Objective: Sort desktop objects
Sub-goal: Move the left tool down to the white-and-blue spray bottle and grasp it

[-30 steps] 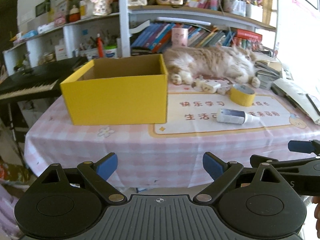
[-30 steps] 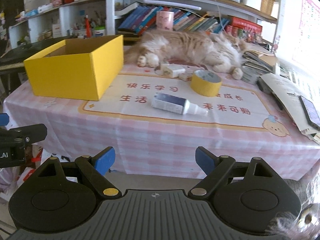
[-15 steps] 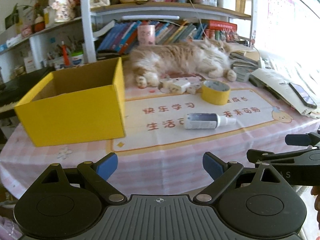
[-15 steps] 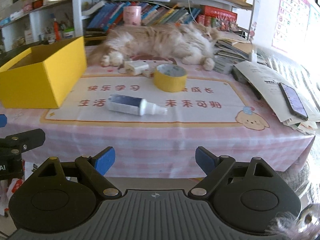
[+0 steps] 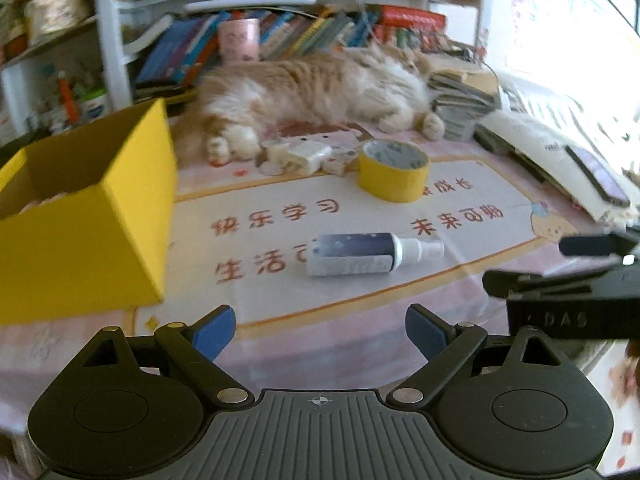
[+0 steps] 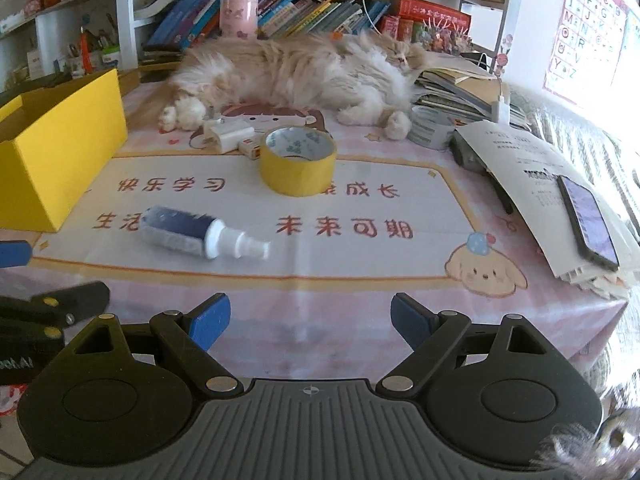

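room: bookshelves behind, table [image 5: 360,344] under pink checked cloth with a printed mat [image 5: 400,216] on top
left view, gripper: left gripper [image 5: 320,330] low at near table edge, blue-tipped fingers spread wide, holding nothing
left view, box: yellow box [image 5: 80,236] open-topped, on the left, partly on the mat's left edge
left view, bottle: spray bottle [image 5: 360,254] lying on its side mid-mat, nozzle pointing right, beyond the finger gap
left view, tape: yellow tape roll [image 5: 394,176] standing flat behind bottle, apart from it
left view, charger: white charger [image 5: 300,154] just left of tape, near cat's paws
left view, cat: cat [image 5: 320,88] lying stretched along far side
left view, other tool: right gripper [image 5: 568,268] enters from right edge
right view, gripper: right gripper [image 6: 310,322], fingers wide apart, empty, at near edge
right view, bottle: spray bottle [image 6: 192,232] left of centre, nozzle right
right view, tape: yellow tape roll [image 6: 298,166] centre, behind bottle
right view, box: yellow box [image 6: 60,152] far left
right view, phone: phone [image 6: 586,220] on papers [image 6: 516,152] at right
right view, cat: cat [image 6: 300,72] behind tape
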A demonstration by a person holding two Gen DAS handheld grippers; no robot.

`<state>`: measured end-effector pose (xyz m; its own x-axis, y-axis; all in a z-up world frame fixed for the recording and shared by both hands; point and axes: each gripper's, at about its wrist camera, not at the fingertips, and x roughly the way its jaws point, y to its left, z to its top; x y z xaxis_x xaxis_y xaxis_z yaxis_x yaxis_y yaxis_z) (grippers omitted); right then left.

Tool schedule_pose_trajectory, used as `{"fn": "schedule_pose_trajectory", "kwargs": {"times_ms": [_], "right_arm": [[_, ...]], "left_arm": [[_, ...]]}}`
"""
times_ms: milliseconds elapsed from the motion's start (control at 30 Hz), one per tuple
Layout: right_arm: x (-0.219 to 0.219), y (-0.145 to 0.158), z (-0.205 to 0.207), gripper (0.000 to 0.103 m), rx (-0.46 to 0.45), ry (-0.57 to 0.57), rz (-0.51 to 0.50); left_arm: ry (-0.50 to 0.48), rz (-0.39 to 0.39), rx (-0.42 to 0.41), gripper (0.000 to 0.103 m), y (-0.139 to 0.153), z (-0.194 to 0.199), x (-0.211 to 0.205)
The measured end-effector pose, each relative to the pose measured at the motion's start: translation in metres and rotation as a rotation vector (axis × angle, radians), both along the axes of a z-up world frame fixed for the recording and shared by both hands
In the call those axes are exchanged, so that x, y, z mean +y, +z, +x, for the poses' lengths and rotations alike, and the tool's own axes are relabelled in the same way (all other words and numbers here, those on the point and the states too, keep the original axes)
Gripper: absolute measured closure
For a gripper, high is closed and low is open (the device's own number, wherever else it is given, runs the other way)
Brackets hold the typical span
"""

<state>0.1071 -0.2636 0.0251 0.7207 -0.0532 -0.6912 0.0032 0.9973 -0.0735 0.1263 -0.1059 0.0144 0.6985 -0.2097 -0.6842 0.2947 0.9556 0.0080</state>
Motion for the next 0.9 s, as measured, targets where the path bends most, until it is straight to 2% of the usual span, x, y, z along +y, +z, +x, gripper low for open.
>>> {"fn": "schedule_pose_trajectory", "kwargs": {"times_ms": [133, 300, 467, 567, 667, 733, 833, 900], "right_arm": [[-0.012, 0.000, 0.017, 0.017, 0.003, 0.012, 0.009], [-0.026, 0.000, 0.037, 0.017, 0.009, 0.027, 0.025], [-0.036, 0.000, 0.054, 0.017, 0.009, 0.050, 0.037], [-0.042, 0.001, 0.064, 0.017, -0.004, 0.061, 0.047], [-0.048, 0.002, 0.074, 0.017, -0.008, 0.066, 0.055], [-0.051, 0.002, 0.080, 0.017, -0.010, 0.075, 0.059], [-0.054, 0.002, 0.090, 0.017, -0.014, 0.090, 0.066], [-0.055, 0.001, 0.097, 0.017, -0.013, 0.100, 0.071]], "left_arm": [[-0.070, 0.073, -0.026, 0.010, -0.005, 0.022, -0.016], [-0.159, 0.113, -0.035, 0.012, -0.007, 0.051, -0.031], [-0.285, 0.217, -0.018, 0.021, -0.015, 0.072, -0.052], [-0.336, 0.229, 0.021, 0.027, -0.020, 0.082, -0.059], [-0.339, 0.238, 0.055, 0.035, -0.024, 0.090, -0.065], [-0.319, 0.215, 0.080, 0.041, -0.026, 0.098, -0.066], [-0.234, 0.136, 0.136, 0.060, -0.028, 0.111, -0.062], [-0.163, 0.095, 0.169, 0.067, -0.028, 0.117, -0.059]]}}
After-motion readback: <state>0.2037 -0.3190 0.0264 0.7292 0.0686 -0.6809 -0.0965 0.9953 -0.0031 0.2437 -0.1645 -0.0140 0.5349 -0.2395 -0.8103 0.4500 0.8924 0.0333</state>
